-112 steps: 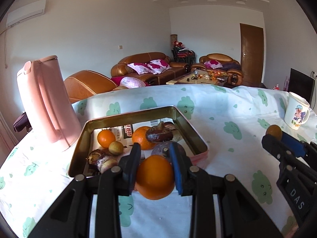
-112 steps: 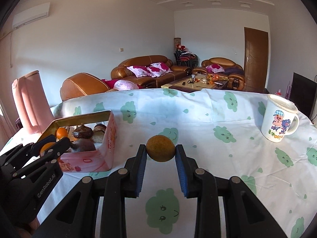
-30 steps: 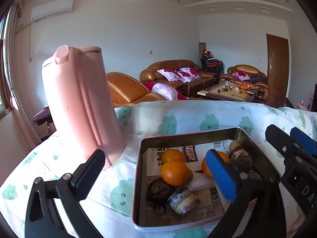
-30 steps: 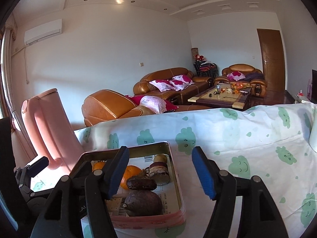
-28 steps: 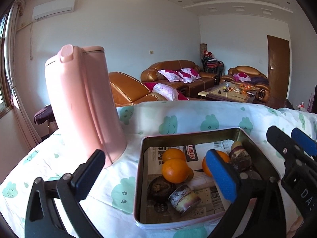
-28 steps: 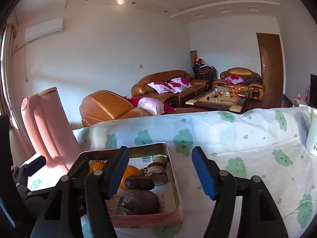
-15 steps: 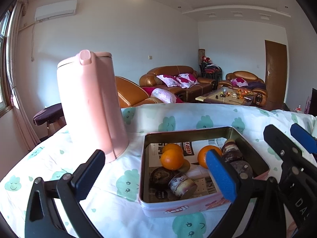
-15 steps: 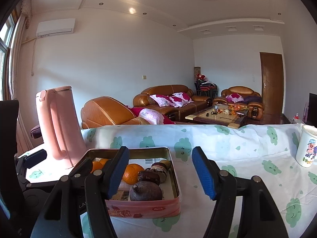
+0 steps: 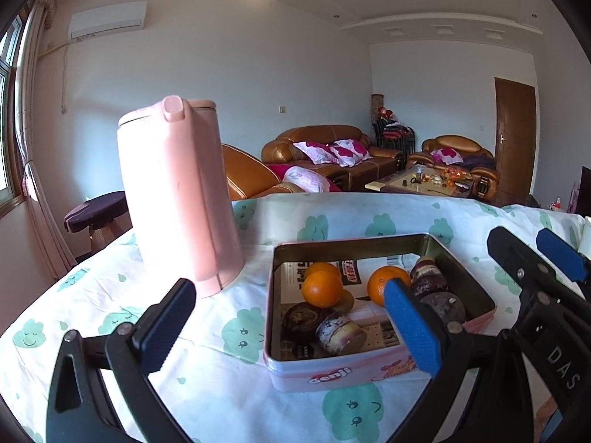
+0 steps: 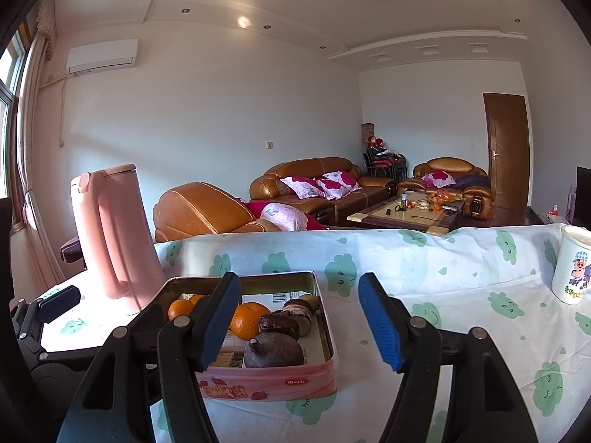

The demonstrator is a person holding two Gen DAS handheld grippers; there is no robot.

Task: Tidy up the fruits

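Observation:
A pink metal tin (image 9: 332,371) sits on the cloud-print tablecloth and holds several fruits: oranges (image 9: 322,288) and dark purple-brown fruits (image 9: 442,306). The tin also shows in the right wrist view (image 10: 269,382) with an orange (image 10: 249,319) and a dark fruit (image 10: 273,350). My left gripper (image 9: 288,328) is open and empty, raised just in front of the tin. My right gripper (image 10: 299,323) is open and empty, near the tin's right front corner. It also shows at the right edge of the left wrist view (image 9: 535,258).
A tall pink kettle (image 9: 181,195) stands left of the tin, also in the right wrist view (image 10: 114,236). A white cartoon mug (image 10: 572,264) stands at the far right of the table. Sofas and a coffee table lie beyond the table's far edge.
Both grippers held a fruit 3.7 s ago; both now open and empty, with the fruits in the tin. Over the last second both have pulled back and tilted up from the tin.

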